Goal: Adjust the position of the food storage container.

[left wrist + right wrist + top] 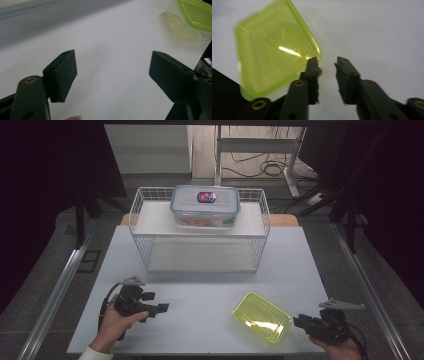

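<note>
The left gripper (pixel 162 308) rests at the near left of the white table (pixel 200 285), held in a hand (pixel 112 327), its jaws spread wide with bare tabletop between them. Far behind, at mid-table, stands a white wire basket rack (pixel 200 227) with a clear lidded food container (pixel 205 206) on its upper shelf; a red and blue label marks the lid. Near right lies a yellow-green plastic lid (pixel 261 317), flat on the table. Just right of it sits the right gripper (pixel 298 322), jaws narrowed to a small gap, gripping nothing, with the lid's edge just beside its left jaw. Nothing stands between gripper and lid.
</note>
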A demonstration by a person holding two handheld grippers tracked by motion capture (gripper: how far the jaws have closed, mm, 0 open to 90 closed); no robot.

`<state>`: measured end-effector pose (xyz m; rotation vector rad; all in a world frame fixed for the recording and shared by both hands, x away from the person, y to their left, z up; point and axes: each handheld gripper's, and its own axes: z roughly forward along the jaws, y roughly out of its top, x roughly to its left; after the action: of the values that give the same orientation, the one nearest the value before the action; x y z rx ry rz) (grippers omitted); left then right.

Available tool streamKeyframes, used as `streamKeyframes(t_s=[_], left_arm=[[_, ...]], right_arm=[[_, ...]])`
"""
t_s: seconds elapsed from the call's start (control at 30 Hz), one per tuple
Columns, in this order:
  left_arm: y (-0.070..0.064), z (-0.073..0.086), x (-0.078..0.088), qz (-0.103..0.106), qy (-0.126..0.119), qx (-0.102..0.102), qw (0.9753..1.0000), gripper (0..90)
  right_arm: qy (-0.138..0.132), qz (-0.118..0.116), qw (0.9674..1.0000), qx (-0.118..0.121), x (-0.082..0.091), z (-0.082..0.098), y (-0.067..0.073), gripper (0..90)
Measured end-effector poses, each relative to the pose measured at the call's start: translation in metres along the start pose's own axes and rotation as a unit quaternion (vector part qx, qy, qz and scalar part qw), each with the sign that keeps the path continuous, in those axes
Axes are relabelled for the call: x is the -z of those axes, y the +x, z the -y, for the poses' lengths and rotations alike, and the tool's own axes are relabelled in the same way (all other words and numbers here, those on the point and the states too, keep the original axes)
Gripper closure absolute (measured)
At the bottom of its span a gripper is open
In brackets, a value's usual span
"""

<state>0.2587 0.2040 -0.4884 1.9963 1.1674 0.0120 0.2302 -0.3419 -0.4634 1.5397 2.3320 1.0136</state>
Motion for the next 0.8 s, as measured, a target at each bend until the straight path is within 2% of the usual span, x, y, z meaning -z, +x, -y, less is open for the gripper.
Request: streamKeyframes(t_s=[0.13, 0.23, 0.37, 0.4, 0.53, 0.8], left_arm=[[-0.001, 0.000, -0.001, 0.002, 0.001, -0.001, 1.0000, 21.3], [-0.001, 0.000, -0.001, 0.002, 0.002, -0.001, 1.0000, 21.2], [0.001, 0.000, -0.001, 0.001, 0.002, -0.001, 1.0000, 21.2], [0.001, 0.000, -0.001, 0.001, 0.002, -0.001, 1.0000, 21.2], [0.000, 0.000, -0.002, -0.001, 0.004, -0.002, 1.0000, 21.2], [0.000, 0.000, -0.003, -0.004, 0.005, -0.004, 1.0000, 21.3]], right_arm=[[0.039, 0.008, 0.9992, 0.009, -0.009, 0.004, 0.001, 84.0], [0.071, 0.019, 0.9971, 0.020, -0.017, 0.004, 0.004, 88.3], [0.086, 0.016, 0.9959, 0.022, -0.020, 0.004, 0.007, 88.7], [0.095, 0.017, 0.9949, 0.029, -0.022, 0.003, 0.009, 88.7], [0.098, 0.012, 0.9946, 0.032, -0.022, 0.002, 0.012, 88.7], [0.100, 0.019, 0.9942, 0.034, -0.029, -0.003, 0.018, 88.7]])
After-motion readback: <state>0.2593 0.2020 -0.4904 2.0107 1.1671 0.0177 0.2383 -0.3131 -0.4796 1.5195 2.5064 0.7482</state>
